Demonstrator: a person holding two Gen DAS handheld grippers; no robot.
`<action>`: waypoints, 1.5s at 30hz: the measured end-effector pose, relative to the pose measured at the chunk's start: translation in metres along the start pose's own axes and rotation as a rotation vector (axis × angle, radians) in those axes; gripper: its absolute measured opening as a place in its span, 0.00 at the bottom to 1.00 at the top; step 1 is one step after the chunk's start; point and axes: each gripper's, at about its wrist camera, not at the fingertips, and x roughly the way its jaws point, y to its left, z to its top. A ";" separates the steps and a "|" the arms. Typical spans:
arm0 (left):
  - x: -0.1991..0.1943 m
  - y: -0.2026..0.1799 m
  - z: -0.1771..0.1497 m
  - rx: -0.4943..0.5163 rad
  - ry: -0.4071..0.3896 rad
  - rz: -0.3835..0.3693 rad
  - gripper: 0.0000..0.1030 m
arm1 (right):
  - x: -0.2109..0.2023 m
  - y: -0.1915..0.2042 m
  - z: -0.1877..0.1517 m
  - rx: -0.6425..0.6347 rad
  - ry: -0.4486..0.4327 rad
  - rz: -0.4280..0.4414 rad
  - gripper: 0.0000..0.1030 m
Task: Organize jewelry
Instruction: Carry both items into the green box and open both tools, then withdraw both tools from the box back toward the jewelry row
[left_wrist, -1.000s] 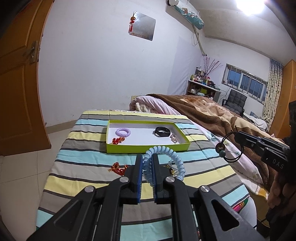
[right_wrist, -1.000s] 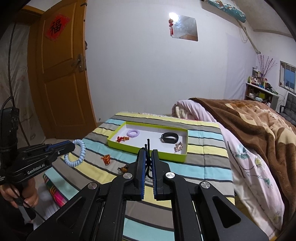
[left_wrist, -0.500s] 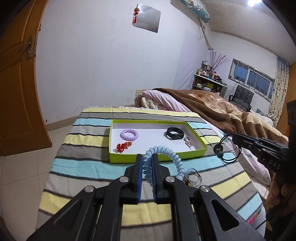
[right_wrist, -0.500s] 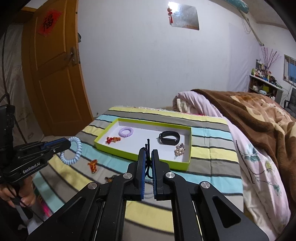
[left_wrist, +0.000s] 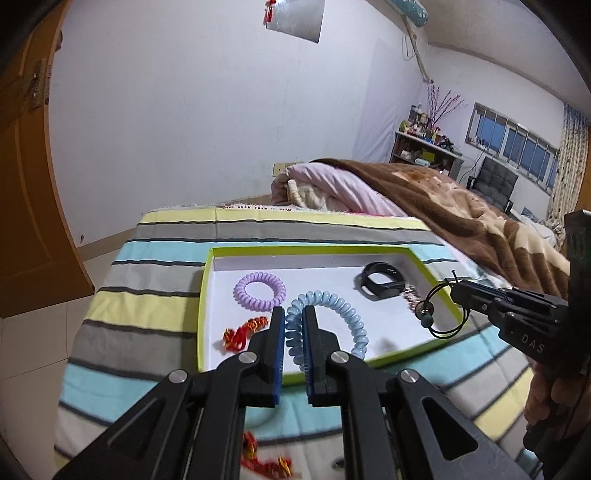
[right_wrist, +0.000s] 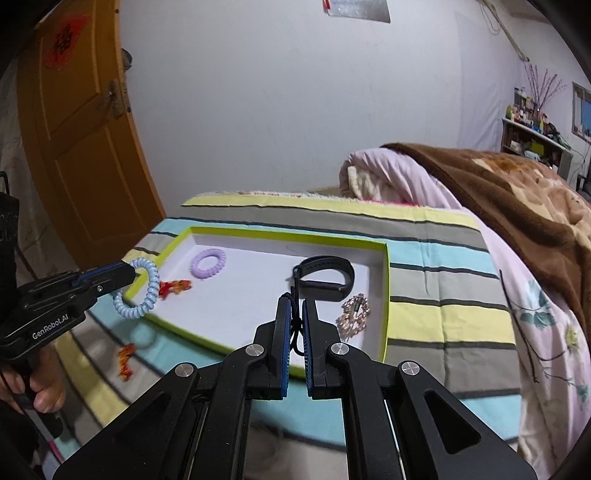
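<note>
My left gripper (left_wrist: 293, 314) is shut on a light blue coil hair tie (left_wrist: 340, 314) and holds it above the front left of the green-rimmed white tray (left_wrist: 207, 284). My right gripper (right_wrist: 295, 306) is shut on a black cord hair tie with beads (left_wrist: 439, 317) and holds it above the tray's front right. In the tray lie a purple coil hair tie (left_wrist: 259, 290), a red and gold ornament (left_wrist: 243, 332), a black wristband (left_wrist: 380, 284) and a gold rhinestone piece (right_wrist: 354, 314).
The tray (right_wrist: 386, 280) lies on a striped cloth (left_wrist: 147, 288) over the bed's end. A red ornament (right_wrist: 125, 360) lies on the cloth in front of the tray. A brown blanket (right_wrist: 517, 192) is to the right, an orange door (right_wrist: 77, 129) to the left.
Both grippers have moved forward and down toward the tray, each still holding its hair tie. The tray now sits directly under the fingertips.
</note>
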 end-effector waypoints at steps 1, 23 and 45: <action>0.007 0.000 0.000 -0.001 0.011 0.002 0.09 | 0.005 -0.002 0.001 0.004 0.008 -0.001 0.06; 0.072 0.013 -0.005 -0.029 0.126 0.026 0.10 | 0.063 -0.022 -0.006 0.013 0.112 -0.041 0.14; -0.038 -0.001 -0.023 0.004 0.005 0.004 0.25 | -0.044 0.020 -0.027 -0.021 -0.020 -0.012 0.14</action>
